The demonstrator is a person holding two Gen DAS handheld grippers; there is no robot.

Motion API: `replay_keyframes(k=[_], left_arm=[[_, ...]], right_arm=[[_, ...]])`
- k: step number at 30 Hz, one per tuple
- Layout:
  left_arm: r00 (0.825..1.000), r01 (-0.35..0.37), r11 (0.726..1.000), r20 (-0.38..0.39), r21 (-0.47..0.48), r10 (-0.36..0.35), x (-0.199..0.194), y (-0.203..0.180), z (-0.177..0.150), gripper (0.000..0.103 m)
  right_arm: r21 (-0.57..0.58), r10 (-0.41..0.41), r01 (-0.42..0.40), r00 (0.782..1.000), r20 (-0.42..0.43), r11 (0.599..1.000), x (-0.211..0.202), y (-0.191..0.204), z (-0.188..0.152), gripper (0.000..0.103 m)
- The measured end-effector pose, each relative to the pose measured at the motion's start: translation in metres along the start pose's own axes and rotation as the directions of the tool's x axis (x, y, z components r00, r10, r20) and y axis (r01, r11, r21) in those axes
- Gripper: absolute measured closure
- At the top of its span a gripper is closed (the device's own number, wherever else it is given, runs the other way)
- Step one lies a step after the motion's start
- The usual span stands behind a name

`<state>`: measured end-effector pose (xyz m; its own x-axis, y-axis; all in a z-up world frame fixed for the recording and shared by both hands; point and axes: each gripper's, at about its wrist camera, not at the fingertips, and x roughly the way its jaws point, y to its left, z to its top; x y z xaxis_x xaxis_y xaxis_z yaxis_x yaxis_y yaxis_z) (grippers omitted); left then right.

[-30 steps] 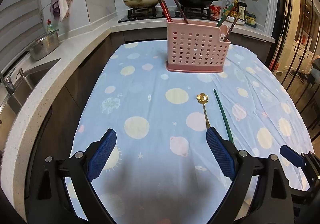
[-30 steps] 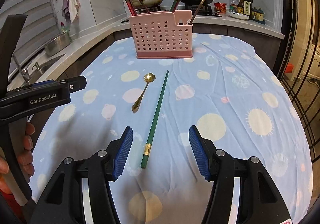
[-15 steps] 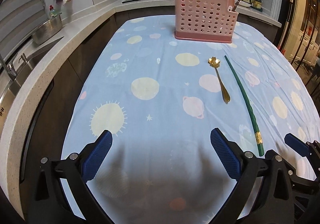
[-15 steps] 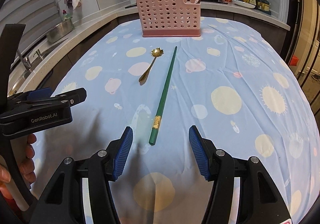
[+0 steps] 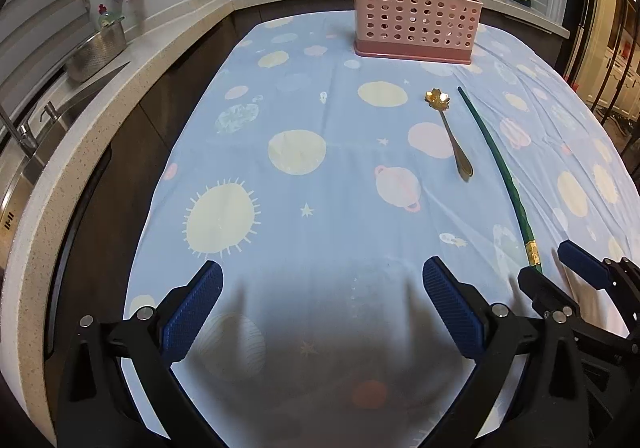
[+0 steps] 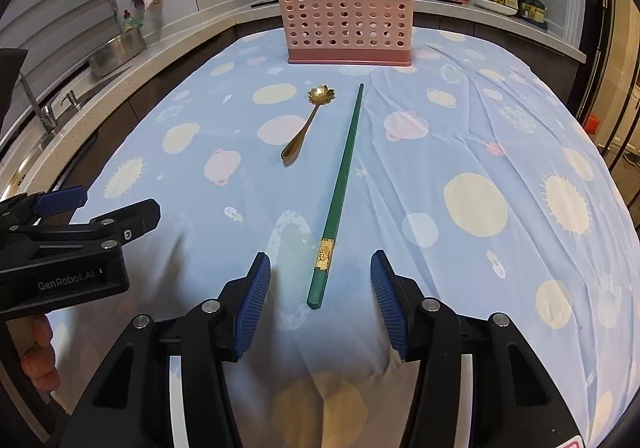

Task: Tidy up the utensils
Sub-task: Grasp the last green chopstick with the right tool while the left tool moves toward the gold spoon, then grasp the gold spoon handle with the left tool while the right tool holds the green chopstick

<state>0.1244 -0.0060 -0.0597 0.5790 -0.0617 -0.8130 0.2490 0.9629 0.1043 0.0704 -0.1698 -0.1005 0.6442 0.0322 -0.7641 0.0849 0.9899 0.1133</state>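
Chopstick (image 6: 341,184), green with a gold band near its butt, lies flat on the cloth-covered worktop (image 6: 500,152), tip toward the pink rack (image 6: 347,18), butt toward the right claw (image 6: 318,280). That claw is released, jaws spread wide, with the butt lying between the two pads and touching neither. This alignment suits a pinch at the thick end, so the tip can later be dropped into the rack, judging from the task. A gold spoon (image 6: 310,119) lies just beside the chopstick, on its left, apart from it, bowl toward the rack. The rack stands upright at the far end of the worktop and already holds several chopsticks. The left claw (image 5: 322,304) is also released and empty, over bare cloth left of the chopstick, apparently held clear.

Compared with one second ago, both claws have drawn back toward the near edge: the rack appears farther off, and the chopstick butt now sits squarely between the right pads. Neither utensil has shifted.
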Motion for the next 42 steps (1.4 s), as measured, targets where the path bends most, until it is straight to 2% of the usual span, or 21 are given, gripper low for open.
replay_keyframes(k=[6,13,23,29,33,39,41,42], left_arm=[[1.000,0.010,1.000,-0.011,-0.015,-0.010,0.005,0.003,-0.002,0.007],[1.000,0.018,1.000,-0.018,-0.024,-0.018,0.010,0.005,0.000,0.007],[0.998,0.067,0.997,0.017,-0.023,-0.067,0.011,-0.013,0.015,0.007],[0.994,0.097,0.995,0.045,0.001,-0.096,0.015,-0.036,0.033,0.007],[0.991,0.130,0.991,0.029,0.018,-0.130,0.027,-0.054,0.048,0.007],[0.988,0.152,0.988,-0.003,-0.012,-0.152,0.051,-0.066,0.065,0.008],[0.985,0.173,0.985,-0.010,-0.016,-0.173,0.058,-0.068,0.068,0.013],[0.982,0.187,0.982,-0.019,-0.018,-0.188,0.062,-0.069,0.070,0.021]], right_arm=[[-0.010,-0.017,0.017,1.000,-0.009,1.000,0.009,0.003,-0.001,0.067],[0.004,-0.048,0.048,0.999,-0.002,0.999,0.009,-0.010,0.000,0.096],[0.113,-0.092,0.090,0.996,0.011,0.989,-0.003,-0.053,-0.001,0.096],[0.159,-0.080,0.077,0.997,0.018,0.984,-0.009,-0.073,0.003,0.096],[0.159,-0.070,0.066,0.997,0.018,0.985,-0.009,-0.078,0.005,0.096],[0.163,-0.056,0.054,0.998,0.012,0.985,-0.005,-0.085,0.008,0.096],[0.170,-0.053,0.051,0.999,0.008,0.984,-0.003,-0.087,0.009,0.096],[0.173,-0.050,0.049,0.999,0.005,0.984,-0.002,-0.089,0.009,0.096]])
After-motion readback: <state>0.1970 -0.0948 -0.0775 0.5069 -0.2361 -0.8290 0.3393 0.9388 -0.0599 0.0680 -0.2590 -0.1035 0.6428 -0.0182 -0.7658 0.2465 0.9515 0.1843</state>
